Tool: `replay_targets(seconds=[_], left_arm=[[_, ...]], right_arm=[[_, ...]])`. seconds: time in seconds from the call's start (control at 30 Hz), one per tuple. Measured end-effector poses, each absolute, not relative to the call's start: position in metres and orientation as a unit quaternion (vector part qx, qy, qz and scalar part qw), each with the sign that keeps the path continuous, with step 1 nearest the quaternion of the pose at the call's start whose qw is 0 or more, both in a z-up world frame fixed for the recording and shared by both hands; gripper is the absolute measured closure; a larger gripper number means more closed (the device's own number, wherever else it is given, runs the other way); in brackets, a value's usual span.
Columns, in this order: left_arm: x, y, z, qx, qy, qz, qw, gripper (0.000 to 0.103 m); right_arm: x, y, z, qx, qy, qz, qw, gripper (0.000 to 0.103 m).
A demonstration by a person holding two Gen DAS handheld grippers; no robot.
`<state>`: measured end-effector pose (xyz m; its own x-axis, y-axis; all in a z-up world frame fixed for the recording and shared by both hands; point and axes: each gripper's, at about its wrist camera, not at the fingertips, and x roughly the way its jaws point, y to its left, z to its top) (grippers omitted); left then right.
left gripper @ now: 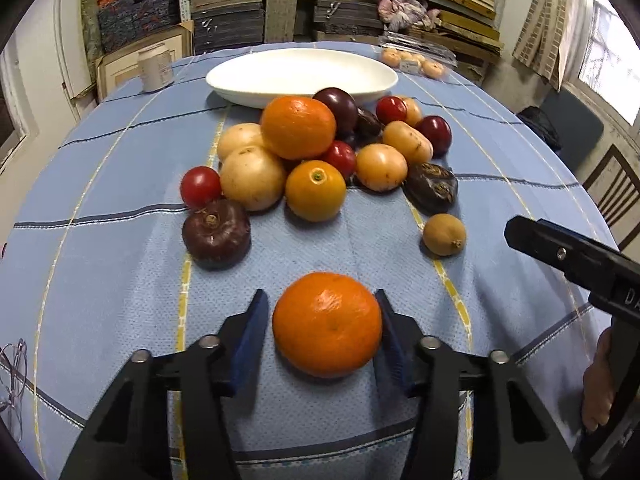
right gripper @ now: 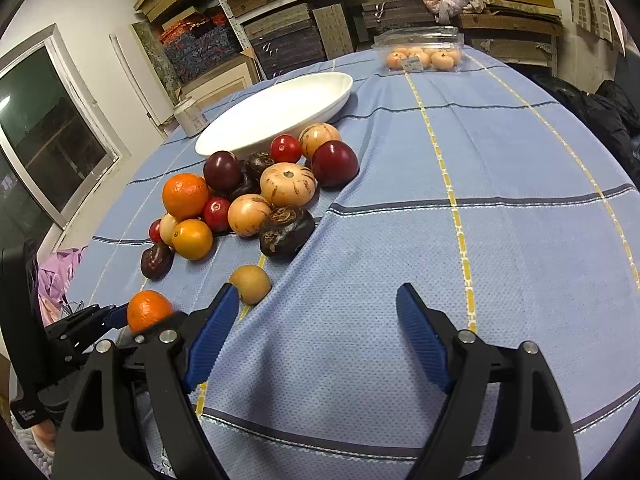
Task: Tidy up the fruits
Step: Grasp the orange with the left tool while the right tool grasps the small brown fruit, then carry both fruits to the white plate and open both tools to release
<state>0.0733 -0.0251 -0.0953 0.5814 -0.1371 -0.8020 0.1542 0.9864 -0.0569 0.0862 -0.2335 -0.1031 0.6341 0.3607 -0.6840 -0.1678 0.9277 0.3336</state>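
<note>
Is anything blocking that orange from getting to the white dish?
Yes. The orange sits between the left gripper fingers, and the fruit pile lies directly between it and the white dish. It would likely need lifting over the pile.

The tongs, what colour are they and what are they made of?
Both look alike. The left tongs and right tongs have matte black angular arms with triangular cut-outs and silver round pins at the joints. Each finger carries a blue ribbed pad. White lettering marks one black body. No cables show.
</note>
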Motion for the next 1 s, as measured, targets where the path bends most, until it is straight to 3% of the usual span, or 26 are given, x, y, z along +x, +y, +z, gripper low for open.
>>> replay_targets(seconds=[0.17, 0.3, 0.43, 0.67, 1.0], left_arm=[[0.069, -0.024, -0.094, 0.008, 0.448, -0.086, 0.890, 0.057], [0.063, -0.009, -0.091, -0.011, 0.442, -0.073, 0.894, 0.057], [0.062, 0.012, -0.087, -0.016, 0.430, -0.041, 0.902, 0.057], [0.059, 0.025, -0.086, -0.043, 0.423, -0.068, 0.903, 0.057], [0.058, 0.026, -0.086, -0.056, 0.419, -0.092, 0.902, 0.057]], right_arm=[[0.084, -0.228, -0.102, 0.102, 0.396, 0.142, 0.901, 0.024], [0.084, -0.214, -0.104, 0.064, 0.404, 0.145, 0.901, 0.040], [0.088, -0.192, -0.104, 0.018, 0.413, 0.151, 0.898, 0.041], [0.101, -0.162, -0.110, 0.000, 0.438, 0.174, 0.882, 0.064], [0.112, -0.153, -0.114, -0.001, 0.442, 0.163, 0.882, 0.072]])
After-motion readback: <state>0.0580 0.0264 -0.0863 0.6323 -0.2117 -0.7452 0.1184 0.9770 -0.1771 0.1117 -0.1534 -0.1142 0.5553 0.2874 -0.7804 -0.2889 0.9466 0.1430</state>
